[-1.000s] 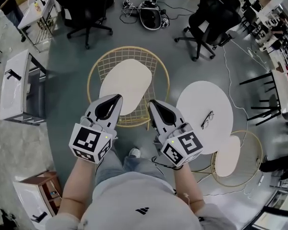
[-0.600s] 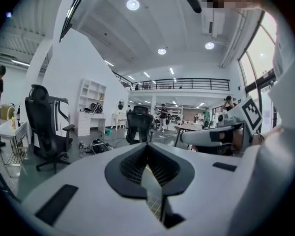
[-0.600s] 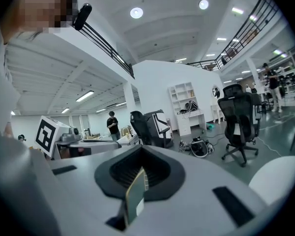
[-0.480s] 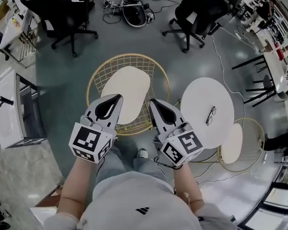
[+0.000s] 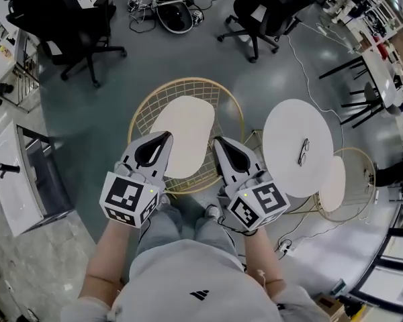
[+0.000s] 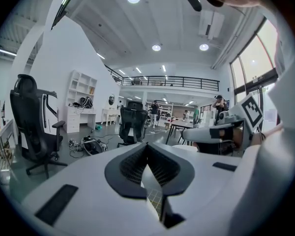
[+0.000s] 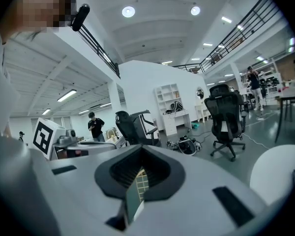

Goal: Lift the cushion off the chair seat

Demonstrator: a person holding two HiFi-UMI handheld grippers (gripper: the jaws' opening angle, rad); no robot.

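At the far left is a white desk [image 5: 10, 180], and above it in the head view a black chair [image 5: 67, 19] on wheels stands on the grey floor [image 5: 101, 119]. Next comes the left gripper [image 5: 166, 135], held out in front of the person. Its jaws are pressed together with nothing between them. In the middle stands a gold wire chair [image 5: 142, 106]. The pale cushion [image 5: 187, 129] lies flat on its seat. From the head view, the left gripper's tip lies over the cushion's near left edge. The right gripper [image 5: 217, 141] is just to the right of that, with its tip over the cushion's near right edge. Its jaws are pressed together too and hold nothing. Both grippers point out across the room and only a little down, and I cannot tell if either one touches the cushion. Both gripper views look far out into the room, at black chairs and white shelves. To the right of the wire chair is a round white table [image 5: 289, 129] with a pair of glasses [image 5: 303, 151] on it. Past the table, at the far right, is a second wire chair [image 5: 358, 203] with its own pale cushion [image 5: 334, 185].
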